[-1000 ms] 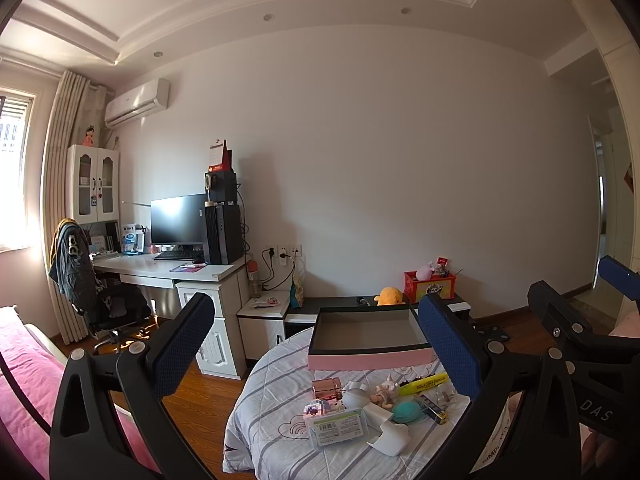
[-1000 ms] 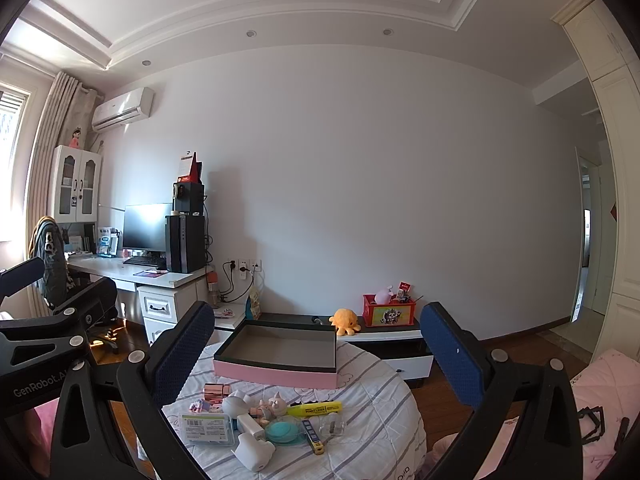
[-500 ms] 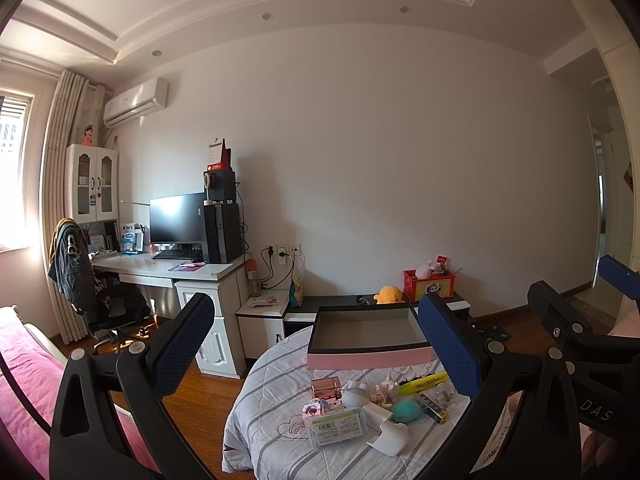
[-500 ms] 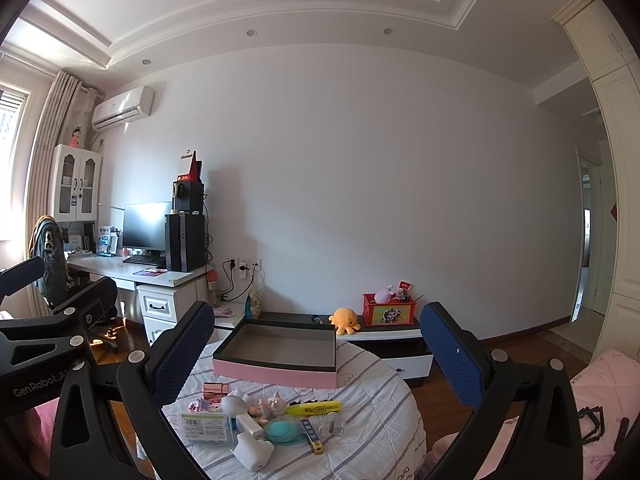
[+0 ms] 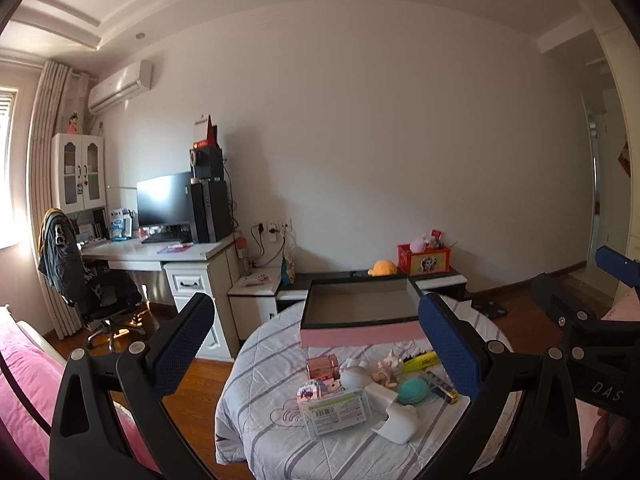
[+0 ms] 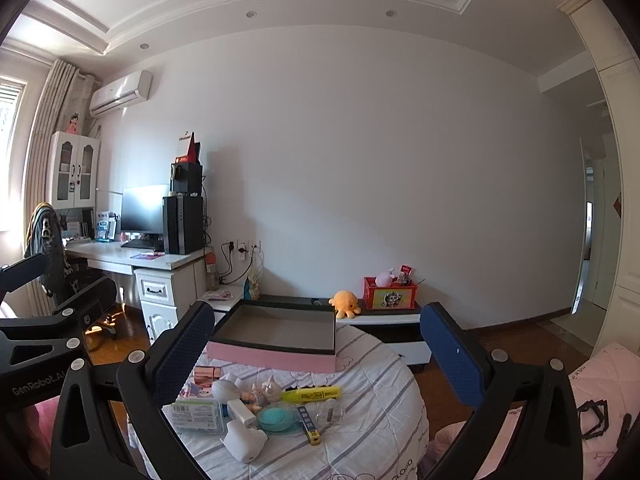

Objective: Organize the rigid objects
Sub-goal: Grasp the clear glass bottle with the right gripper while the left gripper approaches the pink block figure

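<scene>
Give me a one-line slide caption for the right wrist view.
Open right gripper poised above a round table of small items, an empty pink box behind them.

A home bedroom: a desk (image 6: 132, 258) carrying a computer monitor (image 6: 144, 208), a wall air conditioner (image 6: 120, 92), curtains (image 6: 44, 136) at the window, pink bedding (image 5: 24, 392) (left edge) and a plush toy (image 6: 345, 302) on a low cabinet (image 6: 384, 318).
</scene>
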A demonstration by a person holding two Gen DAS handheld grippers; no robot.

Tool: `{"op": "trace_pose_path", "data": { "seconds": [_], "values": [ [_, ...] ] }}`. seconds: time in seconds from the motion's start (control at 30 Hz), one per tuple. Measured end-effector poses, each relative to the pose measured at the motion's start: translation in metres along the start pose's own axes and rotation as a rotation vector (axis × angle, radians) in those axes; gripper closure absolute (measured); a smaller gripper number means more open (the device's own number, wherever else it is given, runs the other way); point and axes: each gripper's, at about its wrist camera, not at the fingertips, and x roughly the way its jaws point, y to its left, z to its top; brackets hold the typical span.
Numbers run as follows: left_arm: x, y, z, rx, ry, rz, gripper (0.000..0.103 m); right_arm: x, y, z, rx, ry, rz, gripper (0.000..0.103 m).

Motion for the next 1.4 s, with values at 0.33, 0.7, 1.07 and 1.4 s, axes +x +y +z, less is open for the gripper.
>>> {"op": "trace_pose_path", "data": {
  "seconds": [0.33,0.7,1.07,1.4],
  "values": [
    [0.089,0.018,-0.086,0.036,0.228,0.007,0.000,0.084,-0.019,-0.076,0.026,0.255,0.007,0.000],
    [0.157,0.004,-0.147,-0.018,0.437,-0.077,0.000,0.142,-0.034,-0.139,0.035,0.445,0.002,0.000],
    [0.162,-0.008,-0.170,-0.048,0.499,-0.075,0.000,0.168,-0.036,-0.166,0.028,0.511,0.029,0.000],
    [0.150,0.023,-0.137,-0.060,0.378,-0.053,0.000,0.196,-0.040,-0.178,0.028,0.559,0.057,0.000]
  ]
}}
